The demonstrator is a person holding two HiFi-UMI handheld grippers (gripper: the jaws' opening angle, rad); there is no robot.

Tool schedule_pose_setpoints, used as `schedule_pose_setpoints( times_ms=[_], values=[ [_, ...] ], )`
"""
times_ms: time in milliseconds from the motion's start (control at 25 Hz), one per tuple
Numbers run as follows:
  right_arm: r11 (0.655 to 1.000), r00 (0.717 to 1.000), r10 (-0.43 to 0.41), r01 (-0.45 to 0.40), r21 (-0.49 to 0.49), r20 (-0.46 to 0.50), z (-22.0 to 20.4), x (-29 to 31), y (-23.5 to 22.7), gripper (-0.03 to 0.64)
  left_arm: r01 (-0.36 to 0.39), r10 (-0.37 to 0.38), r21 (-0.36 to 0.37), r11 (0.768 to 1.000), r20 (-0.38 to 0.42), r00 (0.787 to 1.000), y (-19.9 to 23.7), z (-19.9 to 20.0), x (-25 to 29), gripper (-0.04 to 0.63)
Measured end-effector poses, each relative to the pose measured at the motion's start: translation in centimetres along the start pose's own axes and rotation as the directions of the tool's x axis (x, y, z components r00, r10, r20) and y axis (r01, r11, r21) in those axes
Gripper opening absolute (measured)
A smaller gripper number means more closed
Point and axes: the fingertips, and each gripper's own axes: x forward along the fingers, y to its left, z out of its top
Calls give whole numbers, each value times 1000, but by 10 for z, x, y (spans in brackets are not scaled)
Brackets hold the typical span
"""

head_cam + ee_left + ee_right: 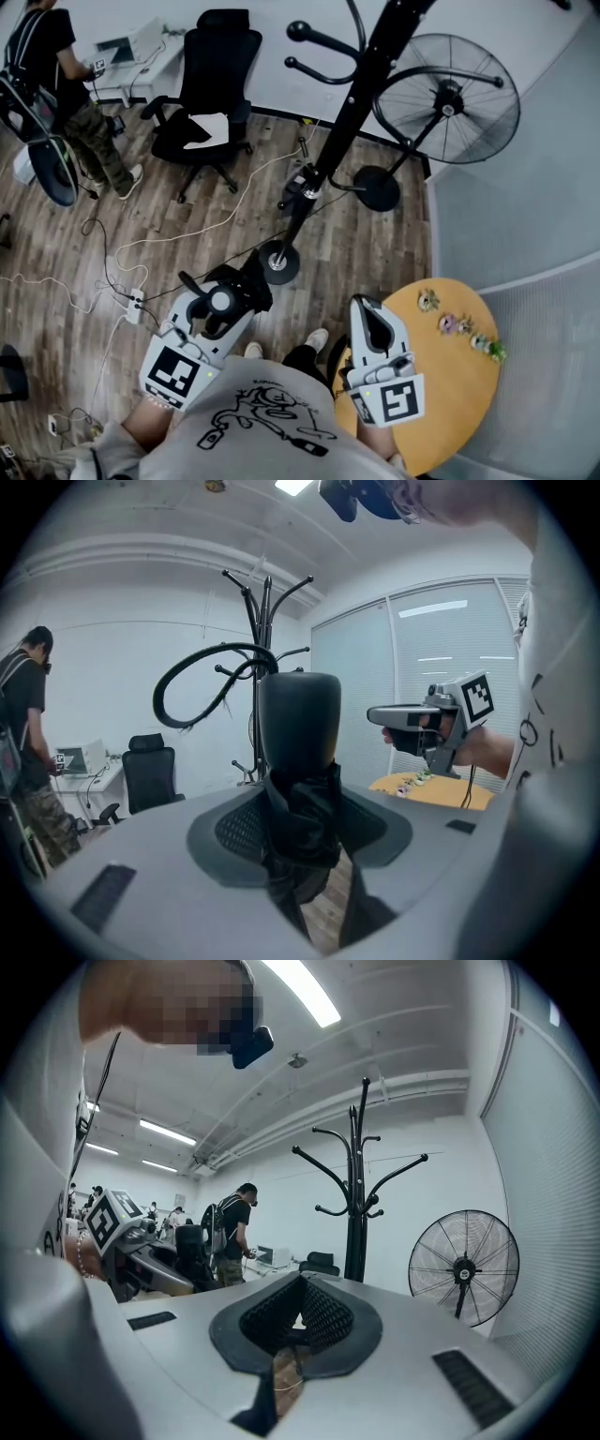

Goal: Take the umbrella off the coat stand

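Note:
The black folded umbrella point(251, 281) is off the coat stand point(352, 103) and sits in my left gripper point(234, 298), low over the wooden floor beside the stand's base point(279, 263). In the left gripper view the jaws of the left gripper point(300, 794) are shut on the umbrella point(298, 726), with its fabric bunched between the pads. Its strap loop point(192, 672) curls up to the left, and the coat stand point(258, 621) is behind it. My right gripper point(367, 314) hovers level at the right beside the round table, shut and holding nothing point(300, 1312).
A standing fan point(448, 98) is right of the stand. An office chair point(208, 84) and a person point(56, 75) at a desk are far left. Cables and a power strip point(136, 305) lie on the floor. The yellow round table point(459, 394) carries small figurines point(459, 326).

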Motion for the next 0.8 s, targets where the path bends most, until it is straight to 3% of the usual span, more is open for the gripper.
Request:
schedule_pose_setpoints(
  times_ms=[800],
  values=[
    [1000, 1000, -10, 10, -4, -4, -3, 2, -3, 14, 4, -4, 5, 1000, 7, 1000, -1, 1, 3, 201]
  ],
)
